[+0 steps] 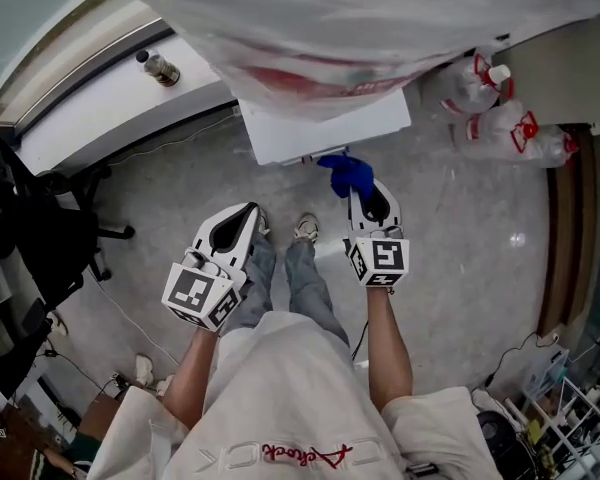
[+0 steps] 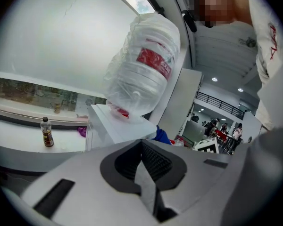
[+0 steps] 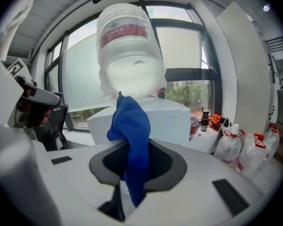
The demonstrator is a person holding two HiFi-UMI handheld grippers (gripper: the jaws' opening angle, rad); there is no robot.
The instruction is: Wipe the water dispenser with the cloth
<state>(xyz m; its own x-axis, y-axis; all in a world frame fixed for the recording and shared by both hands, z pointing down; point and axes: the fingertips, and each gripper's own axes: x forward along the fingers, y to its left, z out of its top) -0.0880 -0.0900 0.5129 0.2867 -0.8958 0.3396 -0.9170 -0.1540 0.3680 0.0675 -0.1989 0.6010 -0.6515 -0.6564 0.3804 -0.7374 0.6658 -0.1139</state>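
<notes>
The white water dispenser stands ahead of me, its upturned plastic-wrapped bottle filling the top of the head view. My right gripper is shut on a blue cloth, whose free end hangs just below the dispenser's front edge. In the right gripper view the cloth rises from the closed jaws in front of the dispenser and bottle. My left gripper is shut and holds nothing, lower left of the dispenser.
A white windowsill with a small brown bottle runs at the left. Several clear spray bottles lie on the floor at the right. A black office chair stands at the left. My feet are below the dispenser.
</notes>
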